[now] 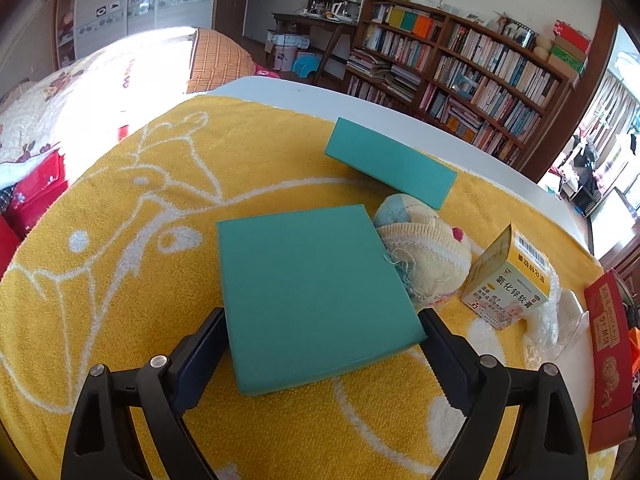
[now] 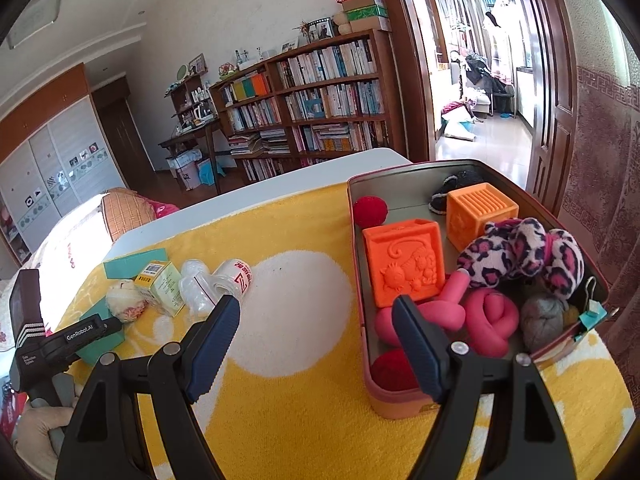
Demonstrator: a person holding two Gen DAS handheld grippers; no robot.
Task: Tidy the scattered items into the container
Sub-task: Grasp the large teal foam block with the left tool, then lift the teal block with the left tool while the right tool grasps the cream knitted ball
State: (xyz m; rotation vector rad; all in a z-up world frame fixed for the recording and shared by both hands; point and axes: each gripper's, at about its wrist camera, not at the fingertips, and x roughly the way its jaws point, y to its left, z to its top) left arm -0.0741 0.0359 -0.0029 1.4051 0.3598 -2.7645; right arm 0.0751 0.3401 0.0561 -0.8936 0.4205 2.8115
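A flat teal box (image 1: 312, 284) lies on the yellow towel (image 1: 120, 240), its near end between the fingers of my left gripper (image 1: 322, 344). The jaws stand wide open, just outside the box's edges. A second teal box (image 1: 390, 168), a knitted ball (image 1: 424, 256) and a yellow ointment carton (image 1: 508, 280) lie beyond. My right gripper (image 2: 316, 308) is open with nothing in it, at the near left corner of the tin container (image 2: 400, 170). The tin holds orange cubes (image 2: 404, 264), red balls, a pink knotted toy (image 2: 488, 320) and a leopard plush (image 2: 524, 256).
Clear plastic wrap (image 2: 196, 292) and a printed roll (image 2: 236, 276) lie beside the carton. A red printed box (image 1: 612, 360) stands at the towel's right edge. The white table edge (image 2: 248, 204) runs behind the towel. A bed, a bookshelf and a doorway are further off.
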